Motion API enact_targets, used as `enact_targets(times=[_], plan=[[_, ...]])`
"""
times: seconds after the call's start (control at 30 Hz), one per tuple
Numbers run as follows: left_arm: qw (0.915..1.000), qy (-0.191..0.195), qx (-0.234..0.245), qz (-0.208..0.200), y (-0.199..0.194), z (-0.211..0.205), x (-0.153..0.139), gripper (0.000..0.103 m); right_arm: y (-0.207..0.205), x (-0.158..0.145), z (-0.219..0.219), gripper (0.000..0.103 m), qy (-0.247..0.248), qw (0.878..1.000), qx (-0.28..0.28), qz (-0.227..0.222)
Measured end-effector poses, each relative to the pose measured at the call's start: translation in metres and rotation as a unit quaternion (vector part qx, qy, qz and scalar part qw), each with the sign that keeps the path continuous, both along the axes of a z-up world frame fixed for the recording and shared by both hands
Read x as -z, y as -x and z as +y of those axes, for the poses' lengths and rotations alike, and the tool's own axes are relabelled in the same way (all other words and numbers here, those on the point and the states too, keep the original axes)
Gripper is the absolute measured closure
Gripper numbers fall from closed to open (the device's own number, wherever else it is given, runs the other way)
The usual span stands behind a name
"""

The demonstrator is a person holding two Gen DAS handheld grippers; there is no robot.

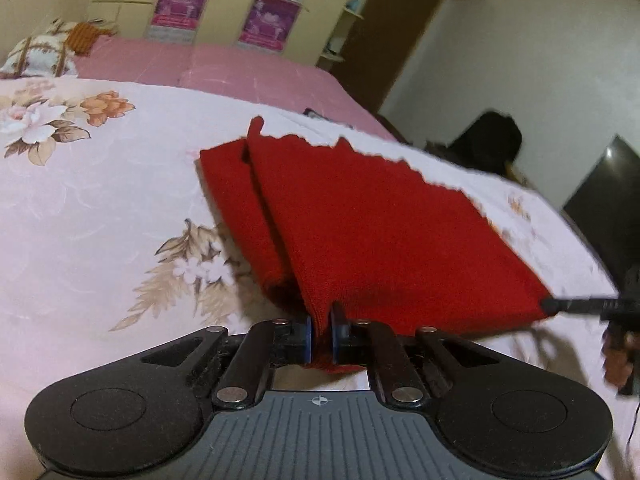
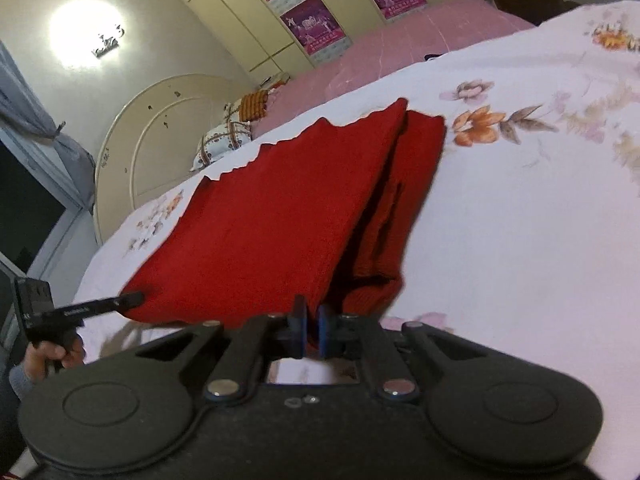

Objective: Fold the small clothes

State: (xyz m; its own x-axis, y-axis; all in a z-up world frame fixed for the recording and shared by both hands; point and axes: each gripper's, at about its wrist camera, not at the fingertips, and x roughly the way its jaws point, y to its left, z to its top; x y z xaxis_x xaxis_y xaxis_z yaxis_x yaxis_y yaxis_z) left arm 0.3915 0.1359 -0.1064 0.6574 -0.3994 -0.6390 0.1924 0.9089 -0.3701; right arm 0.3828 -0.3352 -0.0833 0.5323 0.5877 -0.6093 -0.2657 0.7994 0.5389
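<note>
A red knitted garment (image 1: 380, 220) lies on the floral bedsheet (image 1: 100, 208), its side folded in along a lengthwise crease. My left gripper (image 1: 320, 322) is shut on its near edge at the left corner. The right gripper (image 1: 550, 304) comes in from the right and pinches the other near corner. In the right wrist view the same garment (image 2: 280, 220) runs away from me, and my right gripper (image 2: 313, 320) is shut on its near hem by the fold. The left gripper (image 2: 134, 299) grips the far left corner there, held by a hand (image 2: 52, 354).
A pink blanket (image 1: 224, 68) covers the far part of the bed, with a patterned pillow (image 1: 40, 54) at its head. Wardrobe doors with purple posters (image 1: 268, 20) stand behind. A round headboard (image 2: 160, 132) and a dark screen (image 1: 604, 200) flank the bed.
</note>
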Motion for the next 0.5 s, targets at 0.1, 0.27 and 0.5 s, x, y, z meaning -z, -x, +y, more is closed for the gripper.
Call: enact_targets(times=[0.1, 0.27, 0.5], plan=[[0.9994, -0.025, 0.015, 0.019, -0.001, -0.002, 0.015, 0.095, 0.002, 0.011, -0.007, 0.098, 0.012, 1.0, -0.012, 0.021], [0.9993, -0.036, -0.009, -0.007, 0.01, 0.012, 0.004, 0.058, -0.003, 0.017, -0.008, 0.091, 0.008, 1.0, -0.016, 0.024], [0.9931, -0.063, -0.008, -0.099, -0.06, -0.014, -0.035, 0.038, -0.055, -0.029, 0.005, 0.077, 0.097, 0.987, 0.05, -0.117]])
